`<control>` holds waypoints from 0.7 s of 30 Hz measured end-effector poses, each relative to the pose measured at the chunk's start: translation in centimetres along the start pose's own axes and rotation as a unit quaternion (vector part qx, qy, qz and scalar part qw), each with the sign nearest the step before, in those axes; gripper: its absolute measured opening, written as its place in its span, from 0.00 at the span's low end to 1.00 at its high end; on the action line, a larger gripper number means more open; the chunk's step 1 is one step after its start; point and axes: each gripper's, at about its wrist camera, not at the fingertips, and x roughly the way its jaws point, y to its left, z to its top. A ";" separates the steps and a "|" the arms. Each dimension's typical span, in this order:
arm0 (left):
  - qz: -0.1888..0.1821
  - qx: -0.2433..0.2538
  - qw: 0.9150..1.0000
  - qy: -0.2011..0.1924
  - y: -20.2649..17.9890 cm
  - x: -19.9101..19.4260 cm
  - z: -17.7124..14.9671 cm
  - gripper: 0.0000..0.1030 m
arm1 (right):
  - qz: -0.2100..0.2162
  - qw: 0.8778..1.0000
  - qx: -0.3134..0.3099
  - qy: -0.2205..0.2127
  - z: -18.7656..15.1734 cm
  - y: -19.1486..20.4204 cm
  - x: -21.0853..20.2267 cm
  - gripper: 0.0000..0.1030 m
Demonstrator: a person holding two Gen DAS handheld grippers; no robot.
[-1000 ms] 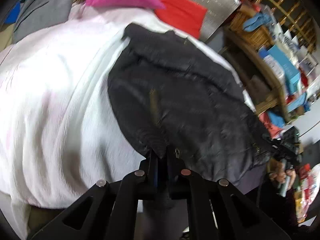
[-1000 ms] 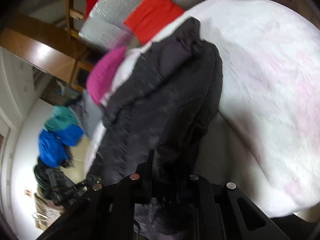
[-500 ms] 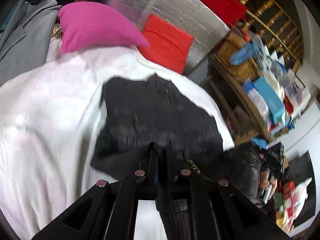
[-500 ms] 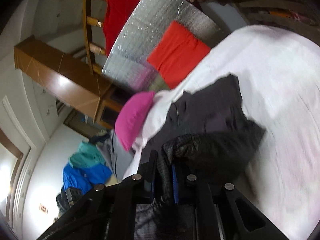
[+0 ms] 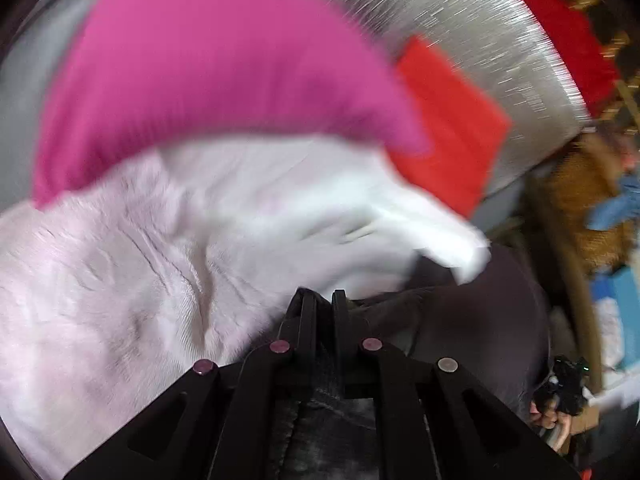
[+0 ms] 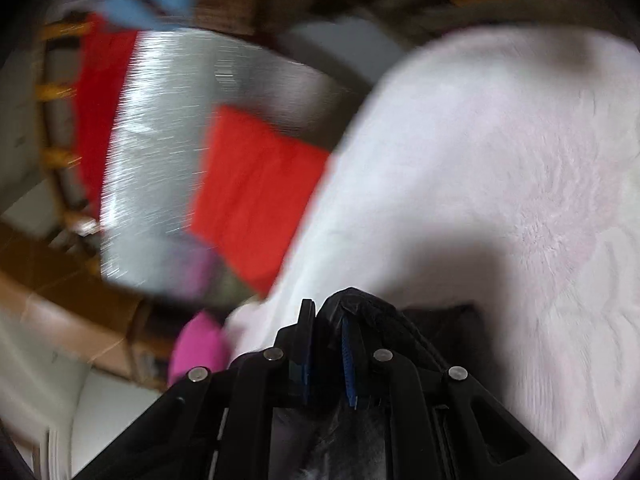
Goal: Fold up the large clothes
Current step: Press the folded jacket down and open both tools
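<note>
Both tongs are clamped on the dark garment (image 5: pixel 472 320) — left gripper (image 5: pixel 323 300) and right gripper (image 6: pixel 326 312) each pinching an edge above the white bedcover (image 6: pixel 500 168) — seemingly mid-fold, next needing the held edge laid down squarely.

pillow (image 5: pixel 216 68) on blanket (image 5: pixel 120 264) | cushion (image 5: pixel 452 132) behind blanket, against foil panel (image 5: pixel 460 20)

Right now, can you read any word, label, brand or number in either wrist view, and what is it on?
None can be read.
Blue boxes on the shelf at the right of the left wrist view: any print is blurred out.
Dark garment held in the left claw and the right claw: no tag or label shows.
</note>
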 end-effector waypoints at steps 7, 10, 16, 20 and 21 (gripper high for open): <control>-0.011 -0.020 1.000 -0.019 2.6 3.6 -0.6 0.05 | -0.025 0.997 0.063 -0.035 2.4 -5.6 3.3 0.10; 0.002 -0.024 0.999 -0.024 3.4 4.0 -0.4 0.05 | 0.001 0.998 0.058 -0.039 2.5 -5.8 3.4 0.10; -0.002 -0.038 0.999 -0.016 4.5 3.7 -1.6 0.04 | 0.023 0.999 0.034 -0.031 2.4 -4.6 3.1 0.13; -0.010 -0.027 0.999 0.023 4.2 2.1 -1.5 0.24 | 0.022 0.999 0.021 0.015 2.5 -3.3 2.7 0.28; -0.008 -0.029 0.999 0.038 4.1 2.0 -1.5 0.35 | 0.008 1.000 0.004 0.027 2.5 -2.4 2.6 0.62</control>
